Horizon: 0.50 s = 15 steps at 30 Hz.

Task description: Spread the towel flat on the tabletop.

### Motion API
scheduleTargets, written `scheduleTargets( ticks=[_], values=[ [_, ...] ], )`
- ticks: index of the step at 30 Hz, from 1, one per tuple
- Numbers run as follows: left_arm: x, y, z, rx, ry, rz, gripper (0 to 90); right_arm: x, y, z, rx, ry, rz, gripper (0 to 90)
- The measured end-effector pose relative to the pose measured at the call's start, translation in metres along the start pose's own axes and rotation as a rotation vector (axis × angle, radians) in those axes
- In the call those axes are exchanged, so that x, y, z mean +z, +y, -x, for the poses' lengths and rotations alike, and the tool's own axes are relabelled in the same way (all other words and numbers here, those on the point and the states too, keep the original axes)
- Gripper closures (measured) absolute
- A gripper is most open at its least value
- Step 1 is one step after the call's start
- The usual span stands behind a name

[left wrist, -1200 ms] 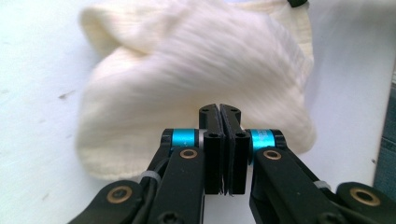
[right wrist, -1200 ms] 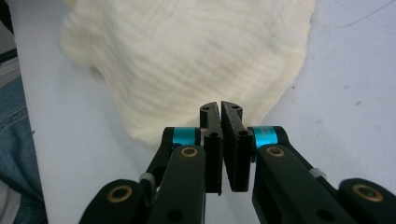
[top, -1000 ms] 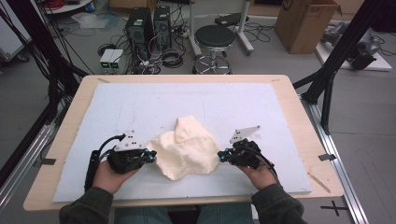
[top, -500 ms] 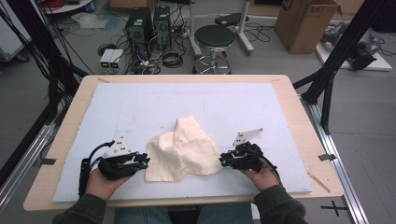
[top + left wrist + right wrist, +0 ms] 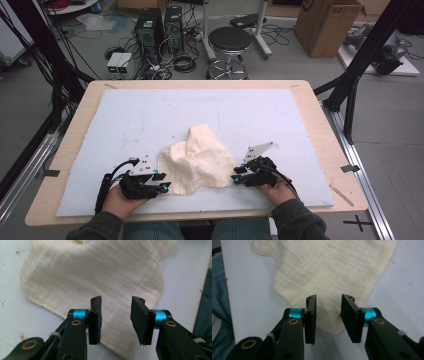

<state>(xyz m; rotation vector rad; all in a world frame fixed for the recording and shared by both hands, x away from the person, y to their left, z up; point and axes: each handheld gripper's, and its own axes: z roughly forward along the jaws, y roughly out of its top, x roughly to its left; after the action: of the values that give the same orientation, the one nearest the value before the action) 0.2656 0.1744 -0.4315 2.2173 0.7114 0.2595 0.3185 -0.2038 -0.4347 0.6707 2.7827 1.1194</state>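
Left tongs point(image 5: 164, 181) and right tongs point(image 5: 237, 176) both open, jaws just been parting, pads off the cloth point(image 5: 196, 160), which lies between them with an edge under each gap. Blue mat point(image 5: 150, 115) around; cloth's far fold hides what's beneath.

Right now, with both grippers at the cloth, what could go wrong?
1. The left gripper and the right gripper have just been opening, and the pads press on nothing. The cream cloth may stay bunched, with its raised fold.
2. The cloth's near edge lies close to the blue mat's front edge, so a pull toward the person might drag it off.
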Motion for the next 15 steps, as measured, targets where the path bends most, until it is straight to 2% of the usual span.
scheduleTargets(
  ticks=[2, 5, 8, 9, 12, 15],
  values=[
    [0.0047, -0.0028, 0.0012, 0.024, 0.013, -0.028, 64.1, 0.0006, 0.0002, -0.0015, -0.016, -0.018, -0.005, 69.0],
    [0.0047, -0.0033, 0.0007, 0.021, 0.019, -0.023, 65.9, 0.0016, -0.0003, -0.0044, -0.035, -0.046, -0.005, 72.6],
    [0.0046, -0.0041, 0.0014, 0.033, 0.025, -0.017, 71.7, 0.0016, -0.0001, -0.0034, -0.030, -0.055, -0.004, 78.9],
    [0.0043, -0.0046, 0.0025, 0.045, 0.024, -0.013, 76.2, 0.0015, 0.0001, -0.0026, -0.028, -0.056, -0.005, 81.3],
    [0.0042, -0.0048, 0.0023, 0.047, 0.021, -0.010, 85.1, 0.0014, -0.0004, 0.0002, 0.004, -0.051, 0.002, 85.4],
    [0.0039, -0.0046, 0.0016, 0.049, 0.021, -0.010, 87.2, 0.0012, -0.0005, 0.0025, 0.025, -0.045, 0.006, 86.9]
  ],
)
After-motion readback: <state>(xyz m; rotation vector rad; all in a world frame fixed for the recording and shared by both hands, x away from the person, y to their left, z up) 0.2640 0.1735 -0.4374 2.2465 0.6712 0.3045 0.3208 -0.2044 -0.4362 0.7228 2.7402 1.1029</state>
